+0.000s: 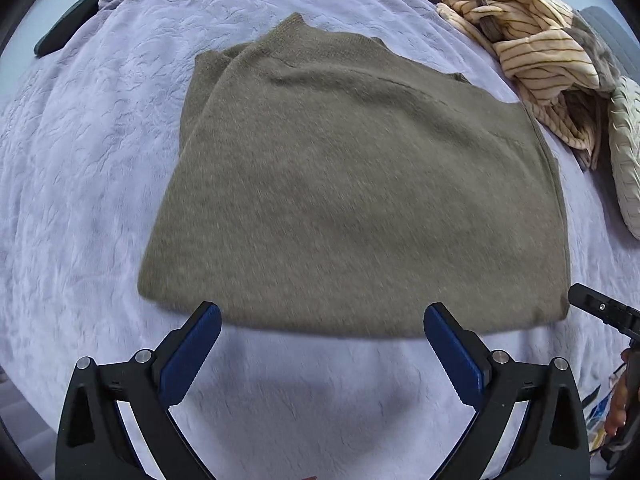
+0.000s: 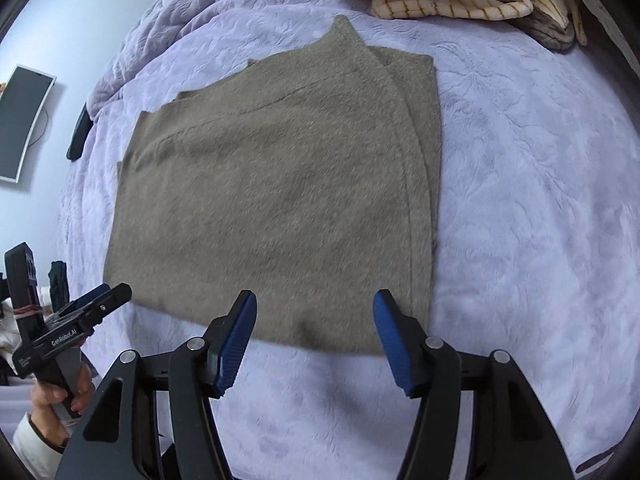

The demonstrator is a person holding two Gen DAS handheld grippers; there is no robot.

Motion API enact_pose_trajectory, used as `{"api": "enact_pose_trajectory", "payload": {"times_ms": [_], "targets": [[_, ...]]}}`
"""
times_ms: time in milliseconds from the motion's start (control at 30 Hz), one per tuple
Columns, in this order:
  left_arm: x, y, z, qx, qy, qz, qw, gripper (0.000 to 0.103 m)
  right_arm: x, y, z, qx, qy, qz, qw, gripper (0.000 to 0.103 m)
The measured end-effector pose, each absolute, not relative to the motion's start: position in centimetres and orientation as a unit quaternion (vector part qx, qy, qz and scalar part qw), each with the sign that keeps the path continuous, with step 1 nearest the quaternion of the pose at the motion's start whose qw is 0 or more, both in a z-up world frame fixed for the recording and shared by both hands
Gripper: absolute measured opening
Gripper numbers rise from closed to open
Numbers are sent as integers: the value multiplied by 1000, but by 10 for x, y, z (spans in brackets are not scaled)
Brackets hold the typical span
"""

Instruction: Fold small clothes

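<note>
Left gripper (image 1: pixel 322 322) is spread wide with nothing between its blue pads (image 1: pixel 192 354), sitting just off the near hem of the olive sweater (image 1: pixel 352 184); right gripper (image 2: pixel 314 320) is parted too, also empty, its tips over that same near hem closer to the sweater's right side. In the right wrist view you can see the left gripper off at the lower left, gripped by a hand (image 2: pixel 60 394) in a pale sleeve (image 2: pixel 30 444).

Sweater's lying flat on the lavender bedspread (image 1: pixel 80 200), folded into a rough rectangle; sides tucked in, so the right edge shows a doubled layer and a long straight fold line; the far end comes up to a little peak; near hem is straight and a bit blurry.

Room-wise: plenty of bare bedspread left and right of the sweater and in front of the hem. Far right corner is crowded though; a striped cream garment (image 1: pixel 532 44) is heaped there, almost touching the sweater's far right corner, with a ribbed white piece (image 1: pixel 628 168) beside it. Bedspread bunches up into a ridge along the far left.
</note>
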State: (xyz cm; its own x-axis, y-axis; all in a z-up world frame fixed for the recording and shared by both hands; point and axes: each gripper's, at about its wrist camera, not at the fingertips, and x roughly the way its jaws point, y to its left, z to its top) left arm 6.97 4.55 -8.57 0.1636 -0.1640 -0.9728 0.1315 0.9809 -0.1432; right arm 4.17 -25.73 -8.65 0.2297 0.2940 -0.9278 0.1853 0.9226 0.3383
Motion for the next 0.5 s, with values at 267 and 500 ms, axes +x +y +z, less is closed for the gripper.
{"api": "enact_pose_trajectory", "payload": {"times_ms": [267, 500], "targets": [[26, 33, -78, 20, 655, -90, 750, 101, 13, -237, -76, 182, 632, 47, 752, 74], [-7, 40, -81, 4, 681, -94, 727, 101, -14, -221, -66, 151, 634, 46, 757, 92]]}}
